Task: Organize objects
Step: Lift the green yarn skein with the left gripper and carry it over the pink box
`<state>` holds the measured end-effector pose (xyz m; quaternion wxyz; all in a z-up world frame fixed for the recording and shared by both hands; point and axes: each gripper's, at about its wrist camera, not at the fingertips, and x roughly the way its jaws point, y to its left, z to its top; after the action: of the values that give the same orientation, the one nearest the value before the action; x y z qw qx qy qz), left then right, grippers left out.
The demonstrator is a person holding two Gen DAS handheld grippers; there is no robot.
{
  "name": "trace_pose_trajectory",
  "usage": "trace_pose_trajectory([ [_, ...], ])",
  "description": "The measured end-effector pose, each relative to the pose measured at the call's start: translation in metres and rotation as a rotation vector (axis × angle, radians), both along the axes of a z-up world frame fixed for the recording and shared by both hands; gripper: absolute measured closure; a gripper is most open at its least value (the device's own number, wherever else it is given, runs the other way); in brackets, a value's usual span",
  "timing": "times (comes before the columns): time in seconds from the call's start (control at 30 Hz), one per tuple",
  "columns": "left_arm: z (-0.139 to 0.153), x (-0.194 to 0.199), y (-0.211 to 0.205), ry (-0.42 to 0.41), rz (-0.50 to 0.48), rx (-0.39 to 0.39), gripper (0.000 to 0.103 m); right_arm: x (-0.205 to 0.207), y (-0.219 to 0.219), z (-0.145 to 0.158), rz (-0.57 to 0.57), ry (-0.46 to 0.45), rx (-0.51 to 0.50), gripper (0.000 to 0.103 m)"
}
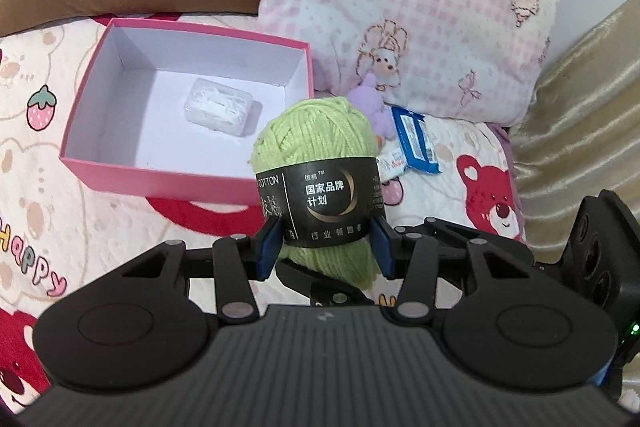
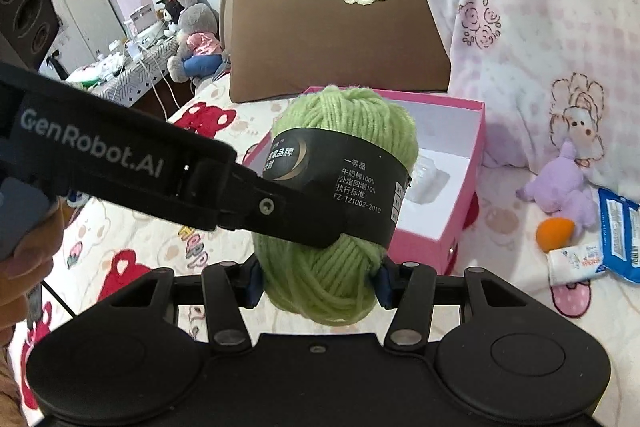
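A green yarn ball (image 1: 320, 143) with a black label is held upright above the bed. My left gripper (image 1: 324, 247) is shut on it at the label's lower edge. My right gripper (image 2: 318, 281) is shut on the same yarn ball (image 2: 348, 123) at its lower end, just below the left gripper's finger (image 2: 296, 215) that crosses from the left. An open pink box (image 1: 132, 171) lies on the bed to the left, beyond the yarn, with a clear plastic case (image 1: 218, 107) inside. In the right wrist view the pink box (image 2: 460, 227) stands behind the yarn.
A purple plush toy (image 2: 560, 195), an orange ball (image 2: 554, 233), a small white tube (image 2: 576, 261) and a blue packet (image 2: 620, 231) lie on the cartoon bedsheet to the right. A pink checked pillow (image 1: 400, 7) and a brown pillow (image 2: 332, 23) stand behind. Plush toys and a cluttered table stand far left.
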<state>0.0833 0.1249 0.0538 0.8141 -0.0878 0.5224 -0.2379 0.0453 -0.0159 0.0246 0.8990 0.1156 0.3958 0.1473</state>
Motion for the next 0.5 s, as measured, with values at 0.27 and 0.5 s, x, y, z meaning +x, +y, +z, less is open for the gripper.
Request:
trace_pose_trajectory([
  [0.27,0.0,0.044,0.002,0.044,0.005,0.044,0.057,0.041,-0.005,-0.009,0.016,0.041,0.029,0.046],
  [0.5,-0.007,0.075,0.005,0.054,0.043,0.065,0.057,0.079,-0.008,-0.021,0.01,0.096,0.086,0.046],
])
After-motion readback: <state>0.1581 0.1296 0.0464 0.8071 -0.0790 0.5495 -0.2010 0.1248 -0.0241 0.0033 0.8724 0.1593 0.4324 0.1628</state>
